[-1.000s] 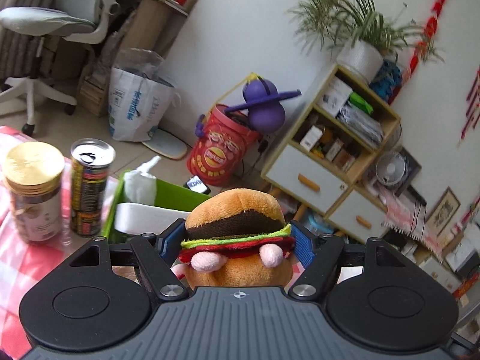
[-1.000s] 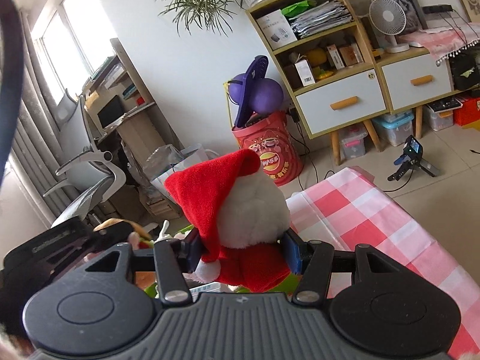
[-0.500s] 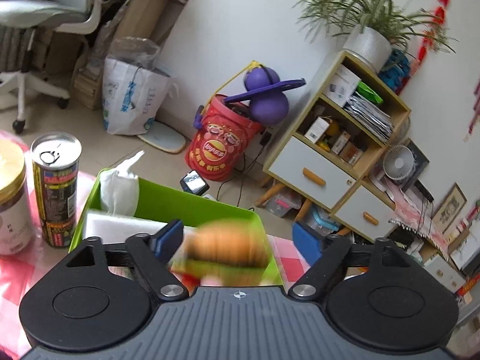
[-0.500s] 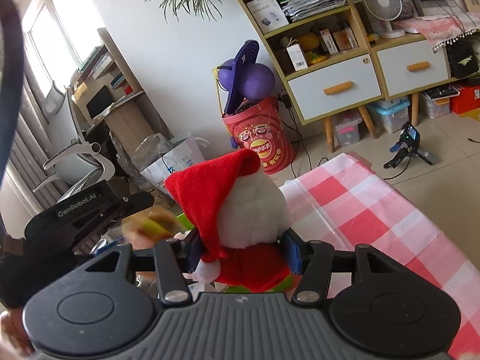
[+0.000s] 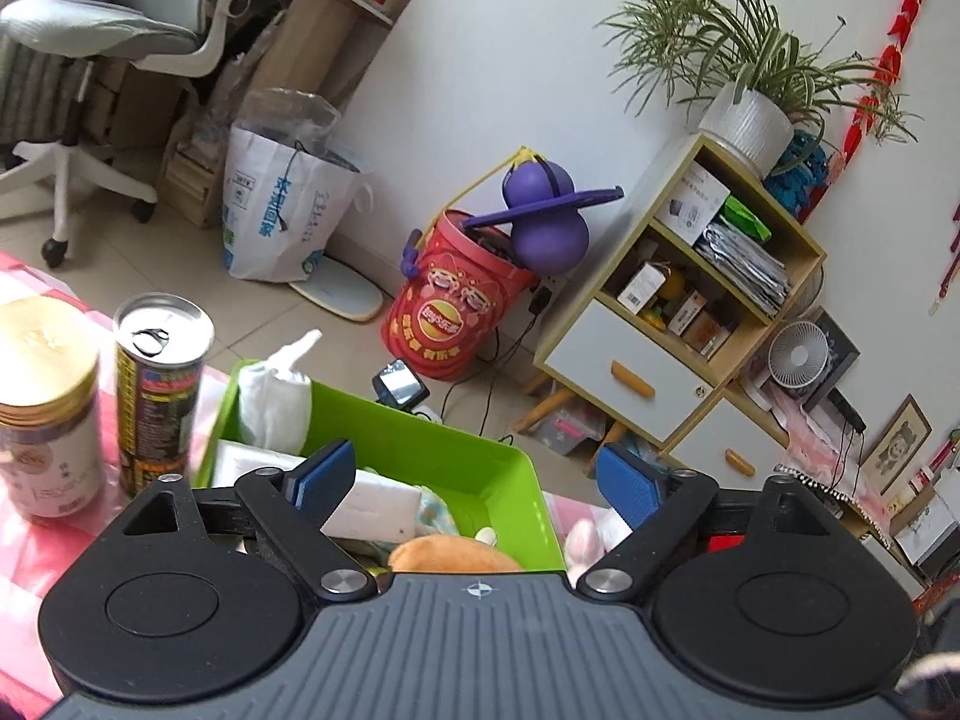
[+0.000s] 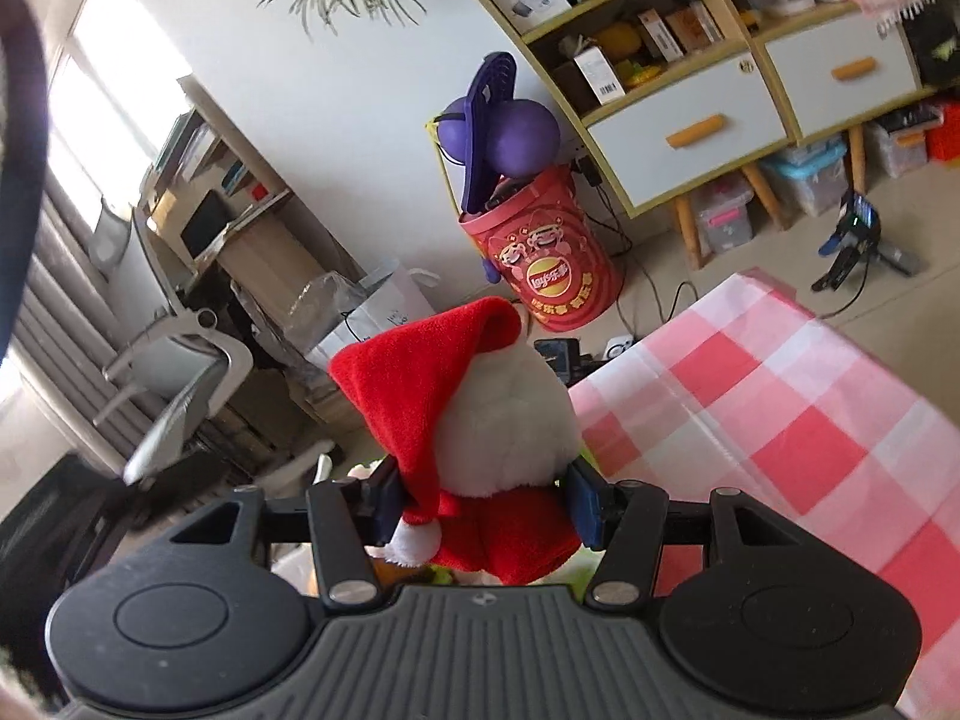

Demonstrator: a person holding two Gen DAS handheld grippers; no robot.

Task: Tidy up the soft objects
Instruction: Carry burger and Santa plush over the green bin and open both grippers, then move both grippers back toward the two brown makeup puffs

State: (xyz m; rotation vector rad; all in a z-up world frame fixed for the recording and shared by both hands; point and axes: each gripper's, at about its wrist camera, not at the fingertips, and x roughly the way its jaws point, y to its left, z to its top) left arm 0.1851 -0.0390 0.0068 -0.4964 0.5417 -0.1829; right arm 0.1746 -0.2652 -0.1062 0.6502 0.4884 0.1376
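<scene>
left wrist view: the left gripper [image 5: 477, 483] stands wide apart over the bright green plastic bin [image 5: 420, 450], its blue pads [image 5: 627, 480] holding nothing; the orange-brown plush burger toy [image 5: 453, 555] lies in the near end of the bin, mostly hidden by the gripper body; a white foam block [image 5: 372, 504] and a white tissue pack [image 5: 273, 396] sit in the bin's left part; just left of the bin on the pink checked tablecloth [image 5: 36, 546] stand an opened drink can [image 5: 159, 384] and a gold-lidded jar [image 5: 45, 408]; right wrist view: the right gripper [image 6: 486, 507] is clamped on a white plush santa toy with a red hat and red coat [image 6: 480, 420], held upright above the table edge; the pink cloth [image 6: 780, 420] spreads to its right.
</scene>
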